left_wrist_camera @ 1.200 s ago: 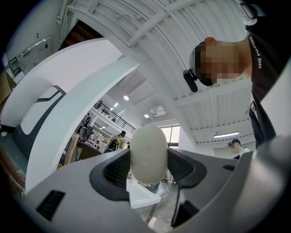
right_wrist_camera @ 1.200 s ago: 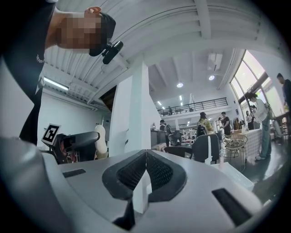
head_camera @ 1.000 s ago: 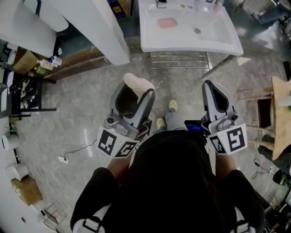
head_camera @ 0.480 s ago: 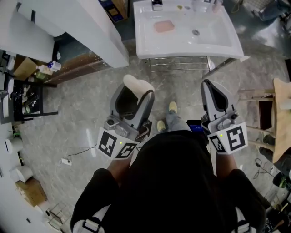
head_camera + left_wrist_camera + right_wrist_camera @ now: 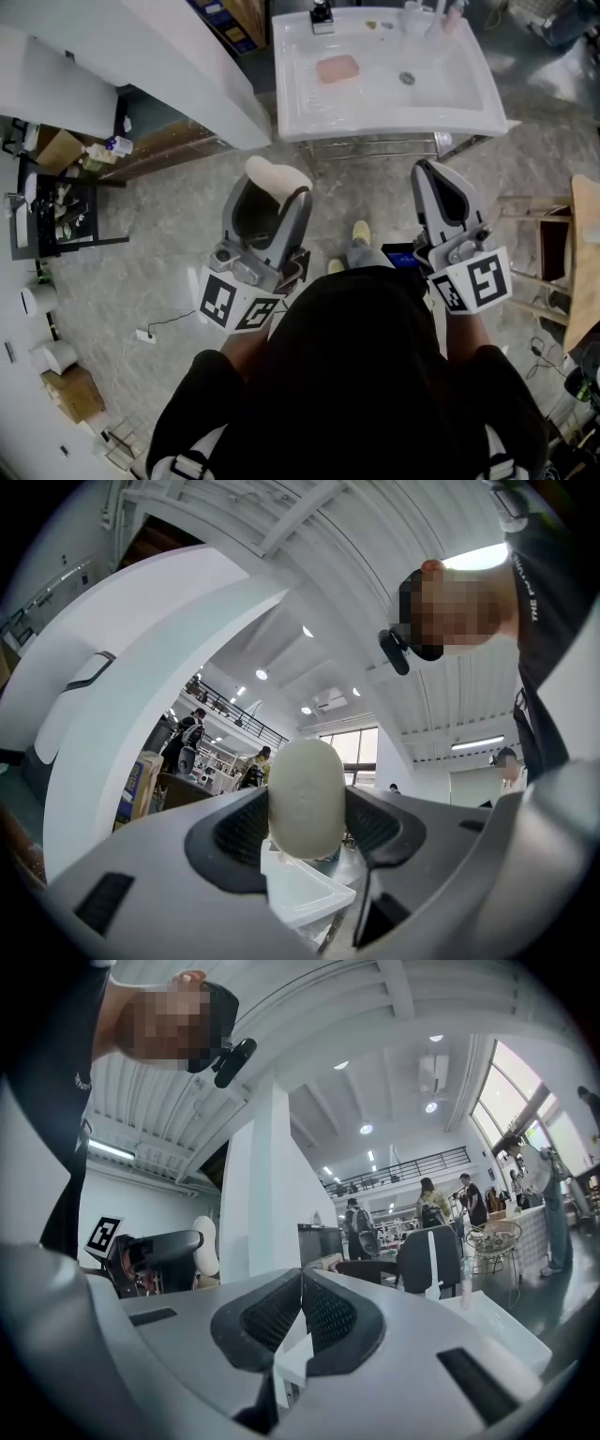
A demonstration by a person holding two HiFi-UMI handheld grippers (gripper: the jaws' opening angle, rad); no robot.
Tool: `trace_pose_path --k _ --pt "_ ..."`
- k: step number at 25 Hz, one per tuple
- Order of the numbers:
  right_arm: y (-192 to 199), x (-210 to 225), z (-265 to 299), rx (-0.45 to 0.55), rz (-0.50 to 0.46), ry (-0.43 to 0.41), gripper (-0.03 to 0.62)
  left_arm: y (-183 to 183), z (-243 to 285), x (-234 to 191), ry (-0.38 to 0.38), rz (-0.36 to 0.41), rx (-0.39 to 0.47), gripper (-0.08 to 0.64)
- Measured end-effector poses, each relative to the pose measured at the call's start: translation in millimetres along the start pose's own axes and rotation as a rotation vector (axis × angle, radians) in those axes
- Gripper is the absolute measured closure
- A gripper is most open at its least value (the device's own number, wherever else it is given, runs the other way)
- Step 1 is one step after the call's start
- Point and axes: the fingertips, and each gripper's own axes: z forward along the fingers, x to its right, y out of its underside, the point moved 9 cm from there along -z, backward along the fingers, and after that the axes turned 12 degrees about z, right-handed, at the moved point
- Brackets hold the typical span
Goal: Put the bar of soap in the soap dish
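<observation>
Head view is showing a grey stone floor (image 5: 159,253) spreading under the whole scene, with a white washbasin (image 5: 375,105) standing on a metal frame at the top of the picture. A person in dark clothes (image 5: 356,375) is standing back from the basin, well apart from it, and is holding one tool in each hand, both pointing toward the basin.

The left tool (image 5: 274,195) is gripping the bar of soap (image 5: 278,174). The left gripper view is showing its two ribbed pads pressing on either side of the white, rounded bar, which is standing upright and sticking out past the fingertips. The jaws are sitting fairly wide around it.

The right tool (image 5: 433,172) is carrying nothing. In the right gripper view its ribbed pads are meeting along a thin line, with no object between them.

A pink soap dish (image 5: 337,68) is lying flat inside the basin bowl, left of the drain (image 5: 407,79) and in front of the faucet (image 5: 322,13) at the back rim. The soap is hanging over the floor, well short of the dish.
</observation>
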Motion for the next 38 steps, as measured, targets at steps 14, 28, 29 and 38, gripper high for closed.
trace_pose_path --k 14,28,29,38 --pt "-1 63 19 -0.019 0.034 -0.042 0.572 19 52 6 -0.025 0.027 -0.026 0.307" --pt "0 92 20 -0.015 0.043 -0.062 0.572 28 72 21 -0.025 0.049 -0.031 0.307" --pt "-1 92 20 -0.014 0.042 -0.063 0.572 28 72 21 -0.025 0.05 -0.031 0.305" --pt "-3 97 27 -0.019 0.041 -0.065 0.572 30 78 18 -0.026 0.044 -0.028 0.305"
